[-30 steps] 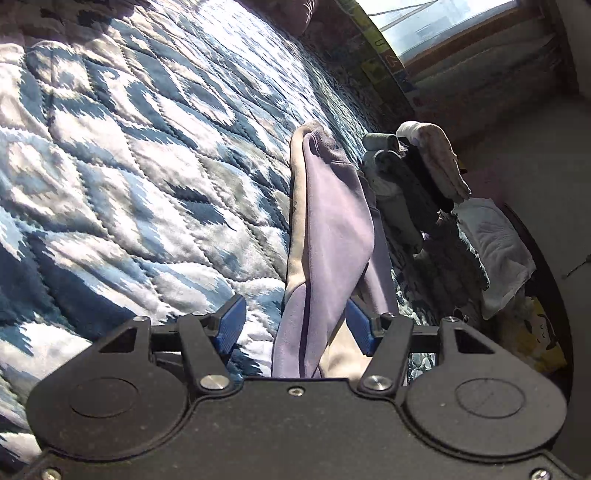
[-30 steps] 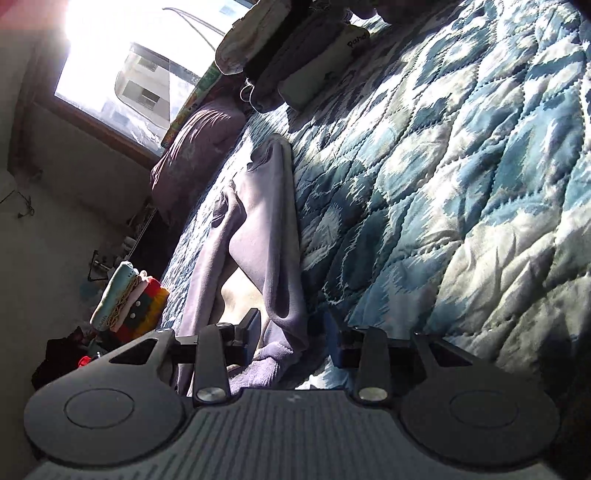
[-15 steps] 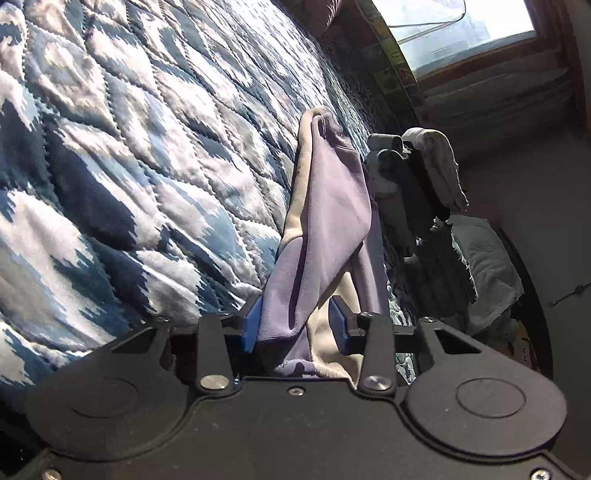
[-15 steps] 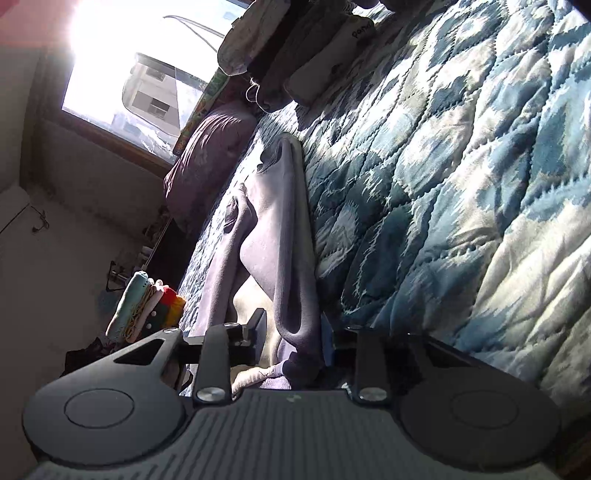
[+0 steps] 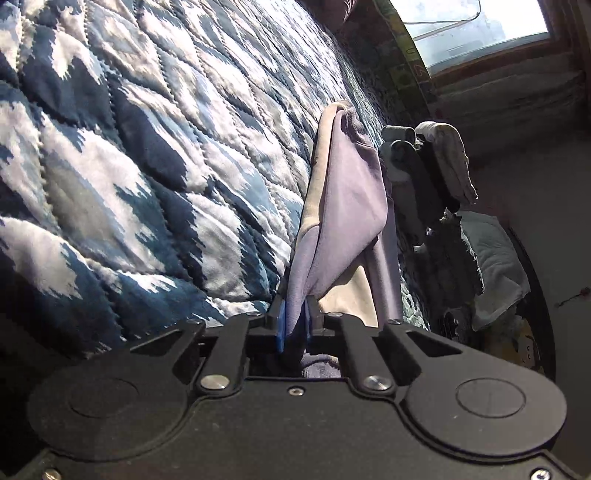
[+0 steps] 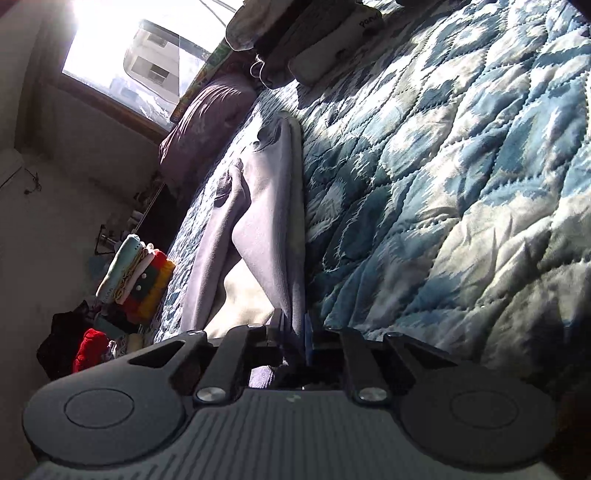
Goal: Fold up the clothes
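Observation:
A lilac garment with a cream inner side (image 5: 351,206) lies stretched along the blue-and-white quilted bedspread (image 5: 129,166). My left gripper (image 5: 295,317) is shut on one end of it, the cloth pinched between the blue pads and rising away from them. In the right wrist view the same garment (image 6: 266,221) runs toward the window, and my right gripper (image 6: 293,328) is shut on its near edge. A fold of cloth bunches up beside the main panel in that view.
A pile of folded and loose clothes (image 5: 436,177) sits past the garment near the bed's edge. A dark pillow (image 6: 207,122) lies under the window (image 6: 122,62). Stacked colourful clothes (image 6: 136,273) stand off the bed; folded items (image 6: 310,33) lie at the quilt's far end.
Both grippers went from open around the garment's edge to shut on it. The cloth now rises taut from each pair of pads.

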